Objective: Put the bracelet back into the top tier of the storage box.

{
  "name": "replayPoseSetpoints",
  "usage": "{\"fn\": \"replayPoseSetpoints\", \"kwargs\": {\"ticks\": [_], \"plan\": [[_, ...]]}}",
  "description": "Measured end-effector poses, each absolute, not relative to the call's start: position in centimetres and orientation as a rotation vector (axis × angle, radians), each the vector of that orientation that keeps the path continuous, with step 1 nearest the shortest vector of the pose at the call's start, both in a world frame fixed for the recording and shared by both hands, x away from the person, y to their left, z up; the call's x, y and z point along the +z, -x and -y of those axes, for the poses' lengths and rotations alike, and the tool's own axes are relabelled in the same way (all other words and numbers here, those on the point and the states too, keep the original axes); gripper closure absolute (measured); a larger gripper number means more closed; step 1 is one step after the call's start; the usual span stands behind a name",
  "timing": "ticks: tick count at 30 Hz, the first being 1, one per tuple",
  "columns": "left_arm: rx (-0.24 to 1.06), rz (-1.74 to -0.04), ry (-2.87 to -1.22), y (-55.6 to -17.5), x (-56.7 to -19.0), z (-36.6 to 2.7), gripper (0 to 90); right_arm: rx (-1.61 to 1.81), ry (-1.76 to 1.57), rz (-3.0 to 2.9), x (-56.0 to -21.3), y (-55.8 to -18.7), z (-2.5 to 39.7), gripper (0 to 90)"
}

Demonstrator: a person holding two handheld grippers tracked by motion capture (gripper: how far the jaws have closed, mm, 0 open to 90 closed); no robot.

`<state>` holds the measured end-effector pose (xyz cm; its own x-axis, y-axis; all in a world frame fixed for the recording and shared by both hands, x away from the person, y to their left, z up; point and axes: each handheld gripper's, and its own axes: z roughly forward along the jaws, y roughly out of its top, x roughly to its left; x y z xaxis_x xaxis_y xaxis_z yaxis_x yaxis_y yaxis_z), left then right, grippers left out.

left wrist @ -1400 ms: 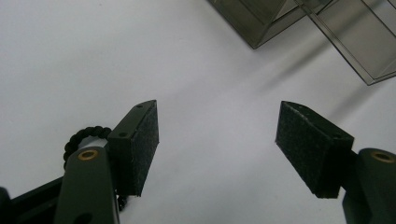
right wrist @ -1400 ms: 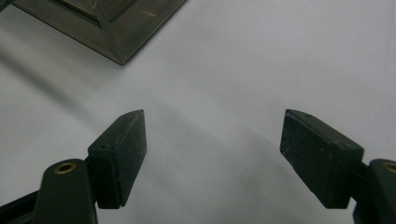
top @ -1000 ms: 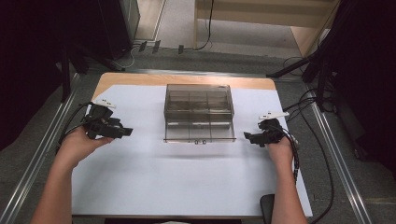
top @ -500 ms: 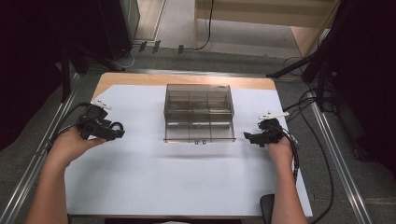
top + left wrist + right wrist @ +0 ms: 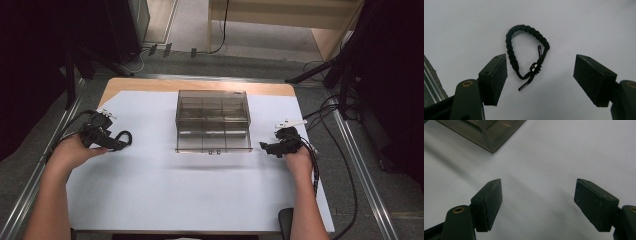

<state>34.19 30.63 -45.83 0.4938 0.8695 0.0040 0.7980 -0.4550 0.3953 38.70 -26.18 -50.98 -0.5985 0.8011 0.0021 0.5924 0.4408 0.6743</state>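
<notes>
White paper covers the surface point(image 5: 200, 200), with a smoky clear compartment box point(image 5: 213, 120) at centre. Left of it lies a black braided cord bracelet point(image 5: 526, 53), flat on the paper. Left hand-held gripper point(image 5: 540, 75): jaws spread wide, bracelet just ahead and between them, nearer the left pad, not touching. Judged light, limp, non-fragile; best pinched across the braid. Right hand-held gripper point(image 5: 537, 200): spread, empty, beside the box's corner.
</notes>
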Motion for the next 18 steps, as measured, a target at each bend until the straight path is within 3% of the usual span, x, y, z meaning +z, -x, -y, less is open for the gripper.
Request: {"fn": "replayPoseSetpoints", "kwargs": {"ticks": [8,13,18], "plan": [[0.28,-1.399,-2.414,-35.0,-46.7,-30.6,26.1,0.905,-1.183,-2.396,-51.0,-38.6,26.1,23.5],[0.292,-1.448,-2.462,-36.0,-47.9,-30.6,18.6,0.896,-1.175,-2.408,-50.9,-38.3,25.9,22.2],[0.274,-1.423,-2.481,-36.6,-48.4,-30.3,16.7,0.852,-1.151,-2.432,-51.0,-37.9,25.6,21.9]]}}
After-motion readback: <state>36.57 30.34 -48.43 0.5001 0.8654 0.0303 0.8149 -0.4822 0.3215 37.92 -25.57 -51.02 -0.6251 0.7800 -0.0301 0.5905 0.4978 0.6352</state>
